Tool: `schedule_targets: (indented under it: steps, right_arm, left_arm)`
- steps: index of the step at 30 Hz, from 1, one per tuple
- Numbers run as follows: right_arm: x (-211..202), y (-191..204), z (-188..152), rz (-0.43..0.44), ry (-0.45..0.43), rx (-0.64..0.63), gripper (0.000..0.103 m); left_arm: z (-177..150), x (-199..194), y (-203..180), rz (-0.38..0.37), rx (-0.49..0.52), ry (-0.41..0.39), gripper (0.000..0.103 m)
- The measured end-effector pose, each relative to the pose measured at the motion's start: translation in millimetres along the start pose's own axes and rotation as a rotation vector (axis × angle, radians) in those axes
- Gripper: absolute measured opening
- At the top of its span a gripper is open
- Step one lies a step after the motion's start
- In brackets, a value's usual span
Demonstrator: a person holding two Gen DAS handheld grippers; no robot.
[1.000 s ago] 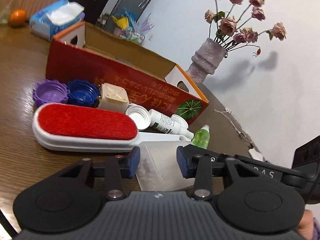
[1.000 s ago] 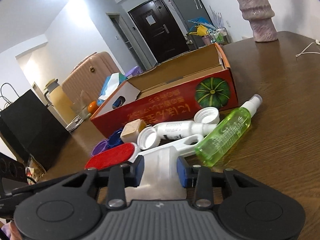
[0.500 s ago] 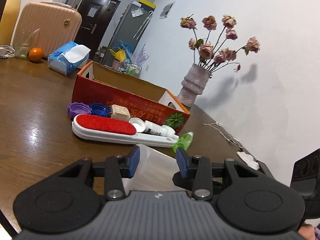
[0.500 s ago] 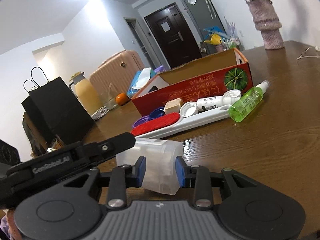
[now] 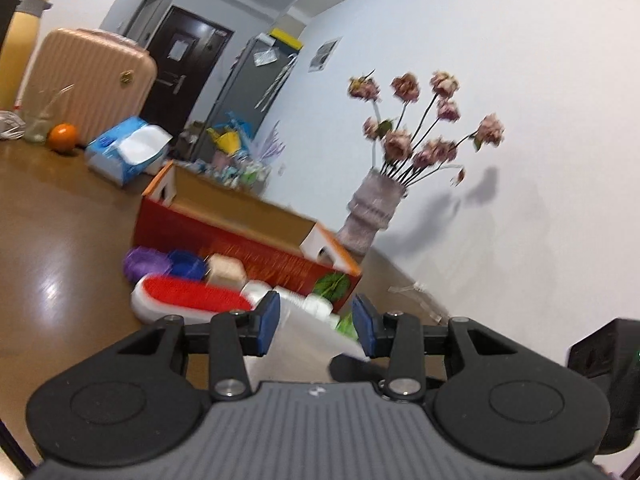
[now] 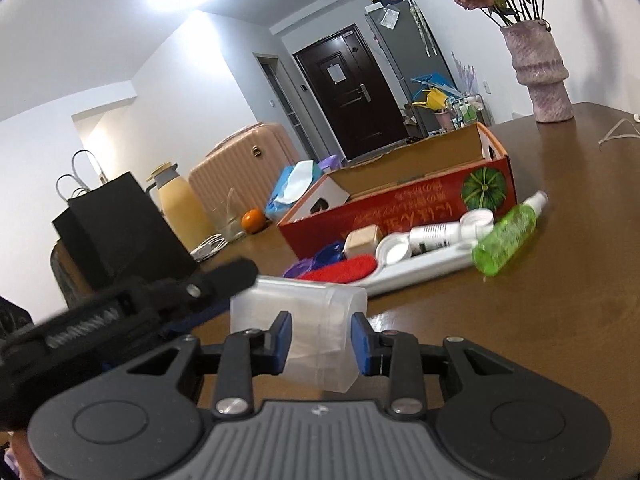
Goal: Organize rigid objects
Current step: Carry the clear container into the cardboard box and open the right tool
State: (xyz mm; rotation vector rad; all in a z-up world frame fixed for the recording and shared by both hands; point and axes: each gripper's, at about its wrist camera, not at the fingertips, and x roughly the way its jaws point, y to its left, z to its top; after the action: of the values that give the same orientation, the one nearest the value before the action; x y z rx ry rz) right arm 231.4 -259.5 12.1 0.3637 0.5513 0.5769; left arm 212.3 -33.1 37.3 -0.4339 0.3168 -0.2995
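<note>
Both my claws are on the translucent plastic box [image 6: 316, 332], held clear above the brown worktop [image 6: 560, 300]. My right claw [image 6: 320, 342] has its blue pads [image 6: 282, 342] pressed to the box's near end, one on each side, jaws narrowed onto it. My left claw [image 5: 316, 328] comes in from the left; in the right wrist view its black finger [image 6: 224, 276] lies along the box's top left edge. In the left wrist view the box [image 5: 308, 344] sits blurred between the blue pads [image 5: 267, 326]; whether they press it I cannot tell for sure, but the jaws are narrowed around it.

Farther out on the worktop lies the rest of the clutter: a red-faced lint brush [image 6: 384, 268] with a white handle, a green spray bottle [image 6: 506, 238] lying on its side to the right, touching the handle's end, a white bottle [image 6: 436, 236] and white caps beside it, a beige cube [image 6: 363, 239], a blue cap [image 6: 329, 254] and a purple cap [image 6: 298, 268]. Just behind them stands the open red cardboard box [image 6: 400, 208] with a pumpkin print. Far right, a vase of dried roses [image 6: 538, 64].
</note>
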Motion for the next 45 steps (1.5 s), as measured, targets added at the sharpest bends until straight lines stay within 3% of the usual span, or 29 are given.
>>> schedule_targets:
  steps: [7, 15, 19, 23, 28, 30, 33, 35, 38, 45]
  right_arm:
    - [57.0, -32.6, 55.4, 0.015, -0.022, 0.061, 0.028]
    - [142.6, -56.7, 152.7, 0.025, -0.045, 0.053, 0.027]
    - [208.6, -69.9, 196.6, 0.029, 0.020, 0.069, 0.027]
    - [276.4, -82.4, 223.2, 0.013, 0.107, 0.080, 0.026]
    - [350.1, -88.4, 235.6, -0.005, 0.241, 0.074, 0.024]
    - [369.9, -87.2, 234.4, -0.043, 0.267, 0.050, 0.021]
    - [379.4, -82.5, 228.2, -0.074, 0.270, 0.013, 0.022]
    - [373.2, -78.4, 227.9, -0.095, 0.255, -0.019, 0.026]
    - [348.5, -74.6, 233.7, -0.111, 0.225, -0.055, 0.030]
    - [243.8, -63.6, 243.0, -0.186, 0.159, -0.200, 0.049]
  left_arm:
    - [43.5, 78.1, 15.8, 0.023, -0.002, 0.010, 0.040]
    - [123.4, 181.0, 44.1, 0.047, -0.006, -0.007, 0.040]
    - [150.3, 230.7, 78.7, 0.103, -0.075, 0.035, 0.040]
    - [165.7, 279.2, 129.3, 0.151, -0.186, 0.145, 0.040]
    - [168.3, 322.7, 150.3, 0.317, -0.148, 0.246, 0.042]
    - [168.7, 330.5, 155.9, 0.348, -0.166, 0.277, 0.046]
    - [171.9, 323.7, 157.0, 0.353, -0.147, 0.253, 0.069]
    - [176.9, 313.0, 154.7, 0.370, -0.112, 0.227, 0.070]
    - [181.3, 288.3, 144.8, 0.338, -0.055, 0.237, 0.075]
    - [173.3, 208.8, 104.4, 0.318, 0.189, 0.239, 0.087]
